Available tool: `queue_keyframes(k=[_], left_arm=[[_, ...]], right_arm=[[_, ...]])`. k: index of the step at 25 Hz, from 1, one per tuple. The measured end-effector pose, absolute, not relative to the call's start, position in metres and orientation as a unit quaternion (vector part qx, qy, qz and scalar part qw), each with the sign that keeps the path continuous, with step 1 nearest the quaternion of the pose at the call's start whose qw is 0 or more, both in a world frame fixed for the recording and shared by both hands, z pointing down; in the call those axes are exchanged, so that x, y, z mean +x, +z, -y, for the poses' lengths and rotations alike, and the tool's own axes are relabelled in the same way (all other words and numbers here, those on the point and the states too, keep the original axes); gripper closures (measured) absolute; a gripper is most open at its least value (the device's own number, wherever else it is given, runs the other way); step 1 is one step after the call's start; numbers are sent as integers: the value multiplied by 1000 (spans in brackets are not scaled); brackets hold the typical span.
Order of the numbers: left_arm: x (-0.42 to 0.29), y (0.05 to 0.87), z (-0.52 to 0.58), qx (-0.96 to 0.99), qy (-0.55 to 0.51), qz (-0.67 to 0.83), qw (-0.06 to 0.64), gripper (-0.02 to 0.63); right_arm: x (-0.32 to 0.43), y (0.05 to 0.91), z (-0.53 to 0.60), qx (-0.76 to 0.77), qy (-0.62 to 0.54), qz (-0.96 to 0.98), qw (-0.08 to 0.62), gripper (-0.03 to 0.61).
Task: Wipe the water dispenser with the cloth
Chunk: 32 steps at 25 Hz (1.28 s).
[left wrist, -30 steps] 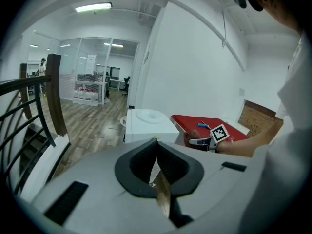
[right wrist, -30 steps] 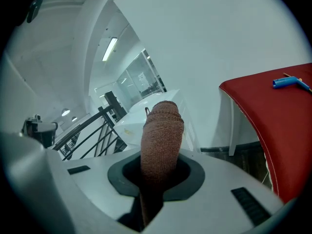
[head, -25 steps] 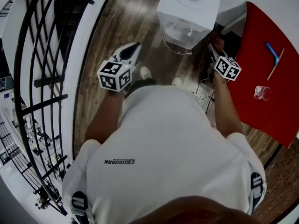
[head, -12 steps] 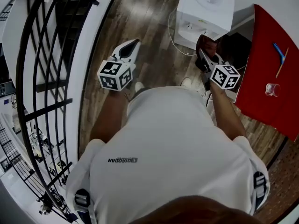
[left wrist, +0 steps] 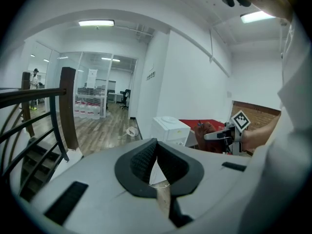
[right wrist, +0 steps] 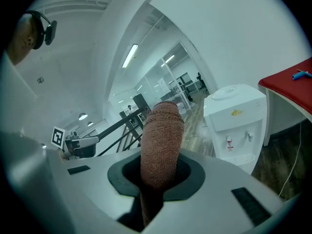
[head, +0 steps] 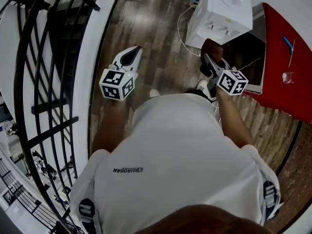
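The white water dispenser (head: 222,13) stands on the wood floor at the top right of the head view, and shows with its two taps in the right gripper view (right wrist: 236,126). My right gripper (head: 208,56) is just in front of it, shut on a folded reddish-brown cloth (head: 213,47). In the right gripper view the cloth (right wrist: 163,130) stands up from between the jaws of the right gripper (right wrist: 161,162). My left gripper (head: 135,49) hangs over the floor to the left, shut and holding nothing; its pads meet at the tip (left wrist: 154,143). The dispenser (left wrist: 169,129) shows small beyond it.
A black stair railing (head: 44,82) with a white edge runs down the left. A red table (head: 285,57) beside the dispenser carries a blue-handled tool (head: 288,44) and a small clear cup (head: 288,77). A white cable (head: 181,28) lies on the floor by the dispenser.
The head view has swung, so the dispenser and red table sit further right and higher. The right gripper keeps the cloth close to the dispenser's front. The left gripper has barely moved.
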<state>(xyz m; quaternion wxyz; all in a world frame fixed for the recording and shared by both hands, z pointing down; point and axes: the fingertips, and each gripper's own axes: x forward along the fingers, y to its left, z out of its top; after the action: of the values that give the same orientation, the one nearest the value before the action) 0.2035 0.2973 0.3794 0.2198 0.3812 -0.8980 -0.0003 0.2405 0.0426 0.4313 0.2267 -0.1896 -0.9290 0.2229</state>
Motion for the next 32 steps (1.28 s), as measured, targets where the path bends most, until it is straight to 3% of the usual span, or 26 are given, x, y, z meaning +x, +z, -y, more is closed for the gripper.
queue_keyframes(k=[10,19,27,32], left_arm=[[219,380,-369,398,4,891,219,621],[190,378,-390,397,35,890,220,621],[117,387,-410,430,65,869,235,621],[49,379,-386,471,80,849,226,621]], right_arm=[[247,418,-126,-189,217,932,220,515],[203,447,-180,-223,223,918,238,515],[125,477,-207,-194,228,921,249,515],[77,478,-197,-170,152,938,259,515]])
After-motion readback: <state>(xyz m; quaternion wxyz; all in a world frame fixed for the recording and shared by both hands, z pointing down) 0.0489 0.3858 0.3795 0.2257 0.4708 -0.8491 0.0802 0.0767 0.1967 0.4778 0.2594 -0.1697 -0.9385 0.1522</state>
